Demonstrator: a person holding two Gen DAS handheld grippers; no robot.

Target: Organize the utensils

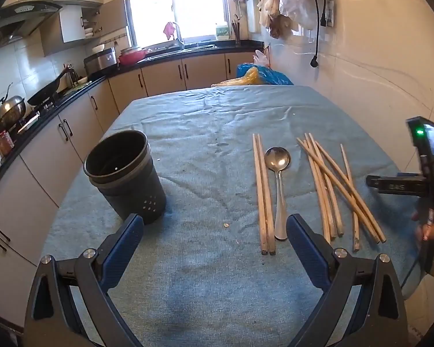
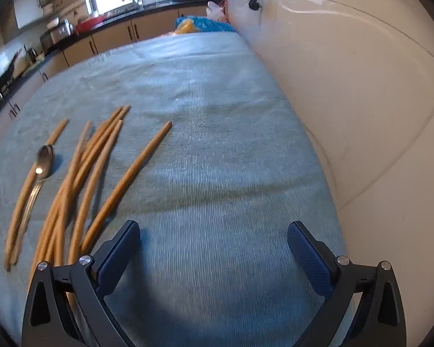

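Blue-grey cloth [image 1: 205,150] covers the kitchen table, with a black holder [image 1: 124,176] at 9 o'clock and chopsticks [image 1: 329,185] beside a spoon [image 1: 277,173] around 3. Left gripper [image 1: 215,238] and right gripper [image 2: 214,245] both hover with fingers spread, gripping nothing; motion blur probably smears the right view's chopsticks.

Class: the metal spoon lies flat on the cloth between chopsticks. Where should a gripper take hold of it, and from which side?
Probably mid-handle on the spoon, from straight above, jaws across its width. The handle is thin and straight; the bowl is wide and curved. The chopstick pair lies close along its left, so the jaws should straddle the handle narrowly.
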